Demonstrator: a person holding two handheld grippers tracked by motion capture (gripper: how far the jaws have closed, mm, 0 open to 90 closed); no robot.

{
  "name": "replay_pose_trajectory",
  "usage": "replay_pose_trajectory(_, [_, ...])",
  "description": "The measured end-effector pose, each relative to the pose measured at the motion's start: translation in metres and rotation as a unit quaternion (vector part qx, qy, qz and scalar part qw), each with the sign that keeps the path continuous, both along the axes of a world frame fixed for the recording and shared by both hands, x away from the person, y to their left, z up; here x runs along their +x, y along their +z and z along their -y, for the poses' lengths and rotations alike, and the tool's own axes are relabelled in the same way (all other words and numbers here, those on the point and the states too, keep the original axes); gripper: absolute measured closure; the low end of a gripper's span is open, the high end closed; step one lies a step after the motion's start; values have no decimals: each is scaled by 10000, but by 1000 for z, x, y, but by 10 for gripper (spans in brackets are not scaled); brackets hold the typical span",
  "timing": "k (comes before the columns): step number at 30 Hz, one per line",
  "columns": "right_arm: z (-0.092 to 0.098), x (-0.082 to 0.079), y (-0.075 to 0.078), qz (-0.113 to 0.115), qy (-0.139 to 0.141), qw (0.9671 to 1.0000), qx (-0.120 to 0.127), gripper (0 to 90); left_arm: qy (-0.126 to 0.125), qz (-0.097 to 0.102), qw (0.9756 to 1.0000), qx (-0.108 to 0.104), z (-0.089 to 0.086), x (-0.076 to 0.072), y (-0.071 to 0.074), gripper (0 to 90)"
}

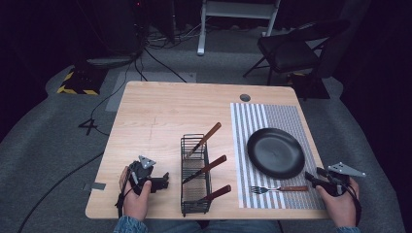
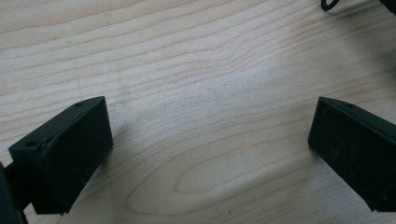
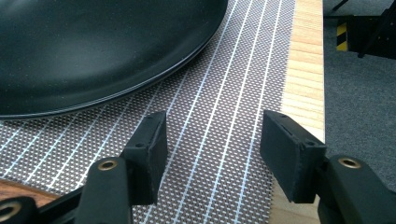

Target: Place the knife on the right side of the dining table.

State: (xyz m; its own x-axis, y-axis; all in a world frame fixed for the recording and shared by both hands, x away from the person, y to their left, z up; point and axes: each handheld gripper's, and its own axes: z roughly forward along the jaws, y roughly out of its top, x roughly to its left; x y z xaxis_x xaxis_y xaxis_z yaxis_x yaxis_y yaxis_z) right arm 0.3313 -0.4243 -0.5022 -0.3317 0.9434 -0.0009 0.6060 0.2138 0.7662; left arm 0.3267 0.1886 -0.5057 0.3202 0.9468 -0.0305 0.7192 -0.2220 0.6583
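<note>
Left tool [image 2: 205, 154] gapes over bare table [image 2: 196, 70].

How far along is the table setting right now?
Done: a black plate and a fork lie on the striped placemat. In hand: nothing; left gripper and right gripper are open. Left: three wooden-handled utensils wait in the wire caddy.

wooden table [image 1: 155, 116] | on it: wire rack [image 1: 196, 175], striped placemat [image 1: 282, 116]
</note>
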Motion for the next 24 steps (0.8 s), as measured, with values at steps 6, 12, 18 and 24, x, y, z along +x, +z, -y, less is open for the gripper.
replay_pose_trajectory(6, [1,0,1,-11,-140,9997,192,434,-16,-4,10000,-15,0,0,0,0])
replay_pose_trajectory(12, [6,-4,21,40,-245,9977,636,482,-15,1,10000,-7,0,0,0,0])
replay_pose_trajectory(18, [-3,-4,48,42,54,9974,721,511,-15,1,10000,-7,0,0,0,0])
replay_pose_trajectory(24, [-33,2,87,-99,613,9903,1241,556,-15,3,10000,-7,0,0,0,0])
